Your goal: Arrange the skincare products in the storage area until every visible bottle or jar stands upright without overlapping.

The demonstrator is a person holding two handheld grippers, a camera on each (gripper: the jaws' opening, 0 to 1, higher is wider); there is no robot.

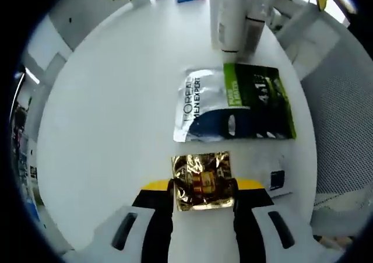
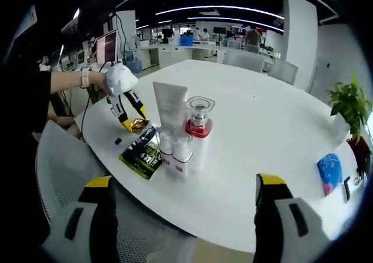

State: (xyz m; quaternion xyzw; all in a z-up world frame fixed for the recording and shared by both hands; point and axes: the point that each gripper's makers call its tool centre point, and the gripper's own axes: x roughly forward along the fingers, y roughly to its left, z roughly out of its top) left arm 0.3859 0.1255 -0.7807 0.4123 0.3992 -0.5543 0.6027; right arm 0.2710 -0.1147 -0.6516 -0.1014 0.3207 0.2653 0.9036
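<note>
A crinkled gold sachet (image 1: 203, 181) sits between the yellow-tipped jaws of my left gripper (image 1: 203, 188), which is shut on it, low over the white table (image 1: 111, 117). Beyond it lies a flat silver and green sachet (image 1: 233, 102). Further off, a white tube (image 1: 228, 15) and a bottle (image 1: 254, 18) stand upright. In the right gripper view a gloved hand holds the left gripper (image 2: 129, 117) at the gold sachet (image 2: 139, 125), beside the green sachet (image 2: 141, 155). The white tube (image 2: 171, 105), a red-banded bottle (image 2: 199, 126) and small white bottles (image 2: 175, 149) stand clustered. My right gripper (image 2: 184, 182) is open, holding nothing.
A small white packet with a dark label (image 1: 275, 179) lies right of the gold sachet. A potted plant (image 2: 348, 102) and a blue object (image 2: 329, 171) sit at the table's far right. A mesh chair (image 2: 64, 158) stands by the table edge, and a person's sleeve (image 2: 23, 100) shows at left.
</note>
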